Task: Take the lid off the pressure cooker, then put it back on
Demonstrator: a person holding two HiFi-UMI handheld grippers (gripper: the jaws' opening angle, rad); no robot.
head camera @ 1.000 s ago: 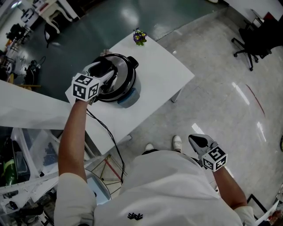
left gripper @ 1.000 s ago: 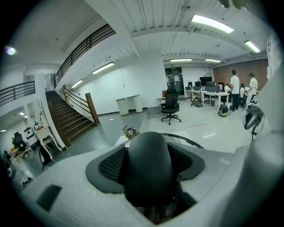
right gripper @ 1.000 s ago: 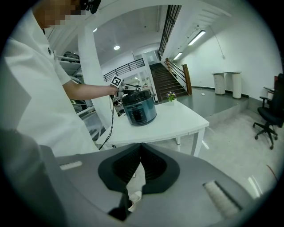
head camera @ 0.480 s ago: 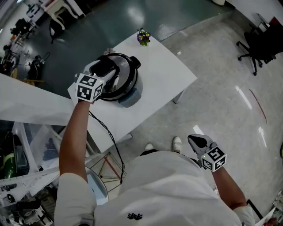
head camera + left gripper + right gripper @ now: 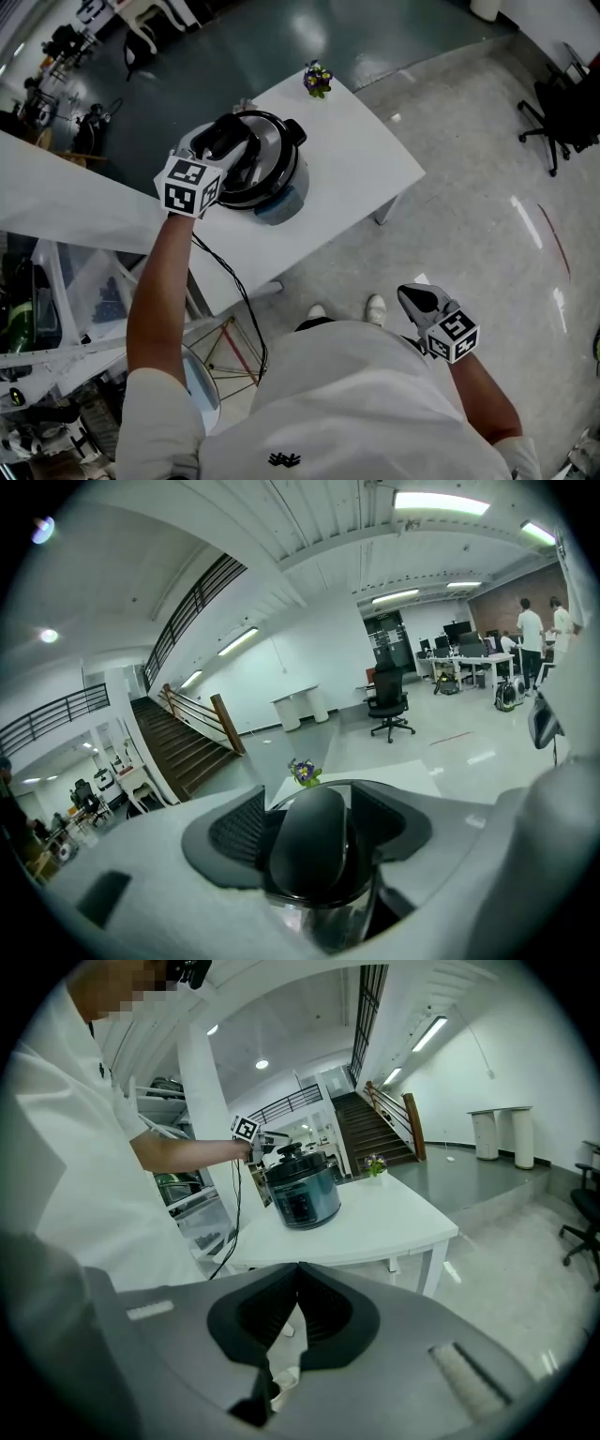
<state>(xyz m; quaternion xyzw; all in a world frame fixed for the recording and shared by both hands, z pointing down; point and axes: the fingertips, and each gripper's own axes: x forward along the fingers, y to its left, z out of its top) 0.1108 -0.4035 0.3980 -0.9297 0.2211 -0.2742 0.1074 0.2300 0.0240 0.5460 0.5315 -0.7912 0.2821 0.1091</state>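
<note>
Left gripper (image 5: 230,141): jaws closing on the rounded black lid handle (image 5: 307,841), which fills the space between the ribbed pads. The handle belongs to the round, polished steel lid (image 5: 270,155) directly beneath these jaws, on top of the blue-grey pressure cooker (image 5: 302,1199). Whether the lid has lifted clear of the pot cannot be told.

The cooker stands on a white rectangular table (image 5: 361,164). A small pot of purple flowers (image 5: 317,80) sits on the table beyond the left jaws.

Right gripper (image 5: 417,300): jaws closed tip to tip with nothing between them, held well apart from the cooker and off the table, over the glossy floor (image 5: 487,187).
</note>
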